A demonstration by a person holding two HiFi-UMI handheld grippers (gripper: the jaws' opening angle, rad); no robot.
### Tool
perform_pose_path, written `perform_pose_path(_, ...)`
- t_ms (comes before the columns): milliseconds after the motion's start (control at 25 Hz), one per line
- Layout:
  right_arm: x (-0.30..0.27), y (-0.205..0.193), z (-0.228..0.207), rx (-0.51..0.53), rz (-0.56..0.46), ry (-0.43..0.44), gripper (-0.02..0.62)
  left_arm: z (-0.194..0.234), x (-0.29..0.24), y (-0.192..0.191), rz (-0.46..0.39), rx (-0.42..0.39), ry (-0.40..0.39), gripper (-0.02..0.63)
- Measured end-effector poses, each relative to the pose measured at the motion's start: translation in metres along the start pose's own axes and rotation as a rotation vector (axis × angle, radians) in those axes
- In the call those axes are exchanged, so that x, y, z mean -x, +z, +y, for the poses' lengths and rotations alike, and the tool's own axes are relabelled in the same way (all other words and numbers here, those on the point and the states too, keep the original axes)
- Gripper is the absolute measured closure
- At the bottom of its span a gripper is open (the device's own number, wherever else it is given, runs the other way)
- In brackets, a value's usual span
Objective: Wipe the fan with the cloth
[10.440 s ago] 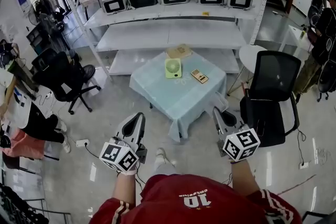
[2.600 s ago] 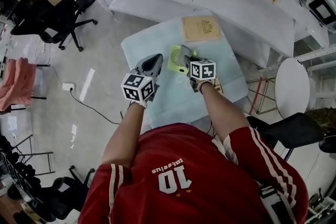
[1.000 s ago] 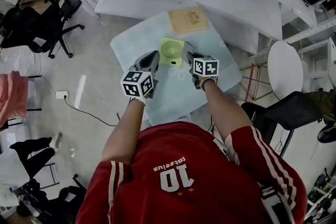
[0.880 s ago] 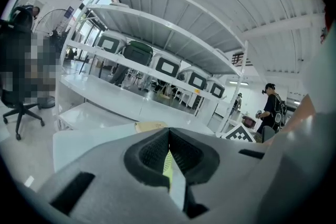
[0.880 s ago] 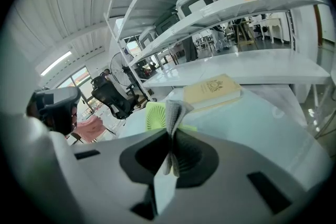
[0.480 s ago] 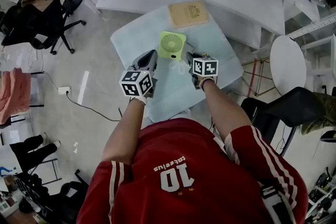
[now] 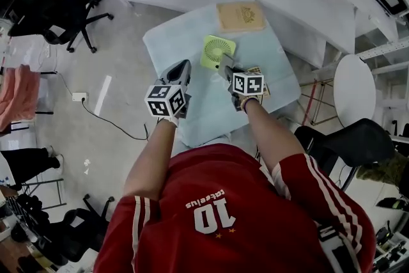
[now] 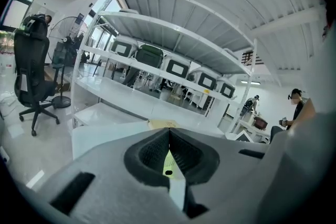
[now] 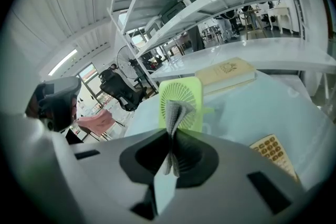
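The fan (image 9: pixel 181 89) looks matt green plastic (ribbed grille); the cloth (image 9: pixel 176 113) is soft grey fabric; the surface (image 9: pixel 252 107) wears pale cloth.

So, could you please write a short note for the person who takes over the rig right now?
Left gripper: shut, empty, to the left of the fan.
Right gripper: shut on the grey cloth, right in front of the green fan.
The fan stands on the light blue table; I cannot tell whether the cloth touches it.
Done: cloth is gripped. Left: wipe the fan.
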State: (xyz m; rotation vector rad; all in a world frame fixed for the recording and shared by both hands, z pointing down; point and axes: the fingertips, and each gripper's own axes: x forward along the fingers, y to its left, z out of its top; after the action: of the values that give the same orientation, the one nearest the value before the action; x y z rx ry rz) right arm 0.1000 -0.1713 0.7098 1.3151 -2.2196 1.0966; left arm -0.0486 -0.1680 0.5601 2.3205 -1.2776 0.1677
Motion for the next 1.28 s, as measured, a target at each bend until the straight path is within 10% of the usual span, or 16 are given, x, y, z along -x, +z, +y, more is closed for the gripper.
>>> perform_pose_path(1280,-0.078,0.031,0.061,0.086,0.029,0.131,0.572,0.066,0.041,0.01,-0.033,0.022,0.169,0.6)
